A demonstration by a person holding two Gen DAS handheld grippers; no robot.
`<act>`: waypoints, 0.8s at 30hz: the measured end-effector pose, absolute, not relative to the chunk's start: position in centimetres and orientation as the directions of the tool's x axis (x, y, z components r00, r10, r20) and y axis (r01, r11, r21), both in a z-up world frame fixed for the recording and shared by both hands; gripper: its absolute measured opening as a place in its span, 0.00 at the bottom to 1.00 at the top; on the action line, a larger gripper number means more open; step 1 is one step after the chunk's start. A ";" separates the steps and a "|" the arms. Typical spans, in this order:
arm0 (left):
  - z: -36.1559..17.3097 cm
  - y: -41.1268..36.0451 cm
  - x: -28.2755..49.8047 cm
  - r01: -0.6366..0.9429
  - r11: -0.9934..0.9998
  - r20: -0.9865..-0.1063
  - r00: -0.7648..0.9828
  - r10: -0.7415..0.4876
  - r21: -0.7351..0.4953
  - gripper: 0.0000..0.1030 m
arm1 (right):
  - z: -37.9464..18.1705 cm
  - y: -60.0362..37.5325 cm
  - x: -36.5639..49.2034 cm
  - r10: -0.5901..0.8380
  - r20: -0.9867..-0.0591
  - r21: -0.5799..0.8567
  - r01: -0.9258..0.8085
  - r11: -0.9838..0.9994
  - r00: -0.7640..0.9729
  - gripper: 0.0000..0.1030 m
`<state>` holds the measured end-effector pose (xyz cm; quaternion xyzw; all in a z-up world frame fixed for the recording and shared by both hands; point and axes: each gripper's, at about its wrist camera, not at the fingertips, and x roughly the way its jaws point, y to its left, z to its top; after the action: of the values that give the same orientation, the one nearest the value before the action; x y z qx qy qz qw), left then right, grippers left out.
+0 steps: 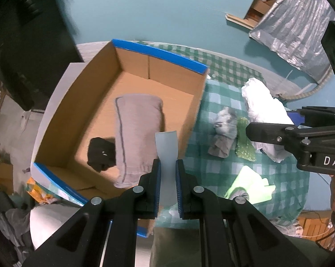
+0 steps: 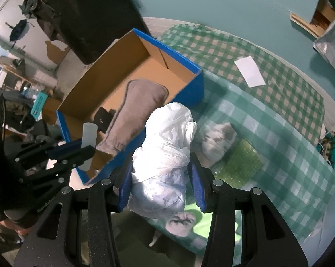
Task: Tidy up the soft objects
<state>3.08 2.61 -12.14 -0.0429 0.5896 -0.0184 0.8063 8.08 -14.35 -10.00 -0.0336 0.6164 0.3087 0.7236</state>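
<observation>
My left gripper (image 1: 168, 166) is shut on a pale translucent soft tube (image 1: 166, 146) and holds it over the near right corner of the open cardboard box (image 1: 158, 64). Inside the box lie a folded grey cloth (image 1: 137, 133) and a small black cloth (image 1: 101, 153). My right gripper (image 2: 160, 173) is shut on a crumpled white plastic bundle (image 2: 167, 138), lifted above the checked cloth beside the box (image 2: 196, 82). The left gripper (image 2: 62, 153) with its tube (image 2: 88, 142) shows in the right wrist view.
On the green checked tablecloth (image 1: 276, 178) lie a grey-white rolled cloth (image 1: 225, 131), a green bubble-wrap piece (image 1: 244, 142) and a bright green sheet (image 1: 252, 184). A white paper (image 2: 250, 71) lies farther back. A silver foil bag (image 1: 294, 31) lies on the floor.
</observation>
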 end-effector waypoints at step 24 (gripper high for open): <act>-15.2 10.6 4.1 -0.159 0.986 -0.970 0.242 0.000 -0.040 0.12 | -12.9 -3.8 10.2 0.391 -0.919 0.350 -0.562 0.750 -0.050 0.45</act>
<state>4.05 10.55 -15.20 -0.0649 0.6137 0.0506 0.7853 10.20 -3.85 -12.93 -0.0671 0.6357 0.3474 0.6861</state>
